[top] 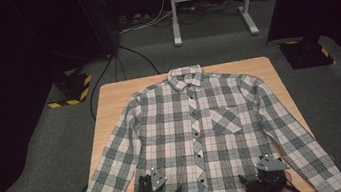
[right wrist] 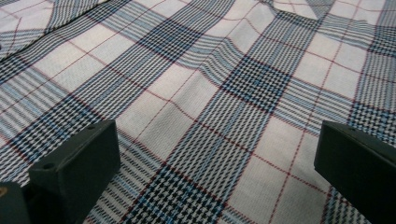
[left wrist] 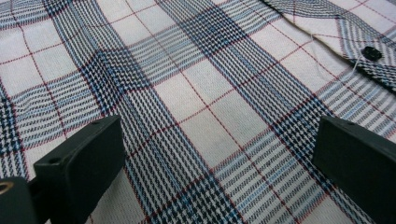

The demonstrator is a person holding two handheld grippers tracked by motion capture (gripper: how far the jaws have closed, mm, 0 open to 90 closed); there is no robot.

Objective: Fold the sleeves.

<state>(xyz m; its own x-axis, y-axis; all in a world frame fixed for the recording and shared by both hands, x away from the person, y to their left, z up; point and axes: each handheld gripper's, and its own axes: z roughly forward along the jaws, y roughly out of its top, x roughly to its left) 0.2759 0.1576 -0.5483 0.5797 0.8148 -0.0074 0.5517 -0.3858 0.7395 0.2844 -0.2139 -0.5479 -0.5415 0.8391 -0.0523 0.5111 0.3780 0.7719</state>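
you're hovering both grippers over the plaid shirt (top: 197, 122), which is lying flat and buttoned on the wooden table (top: 108, 97). your left gripper (left wrist: 219, 158) is spreading its jaws wide above the hem; your right gripper (right wrist: 217, 161) is gaping too, gripping nothing.

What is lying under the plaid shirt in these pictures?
The plaid shirt lies flat, face up, on a wooden table. The table's bare wood shows beside the collar and sleeves. Whatever may lie between the cloth and the tabletop is covered and cannot be seen.
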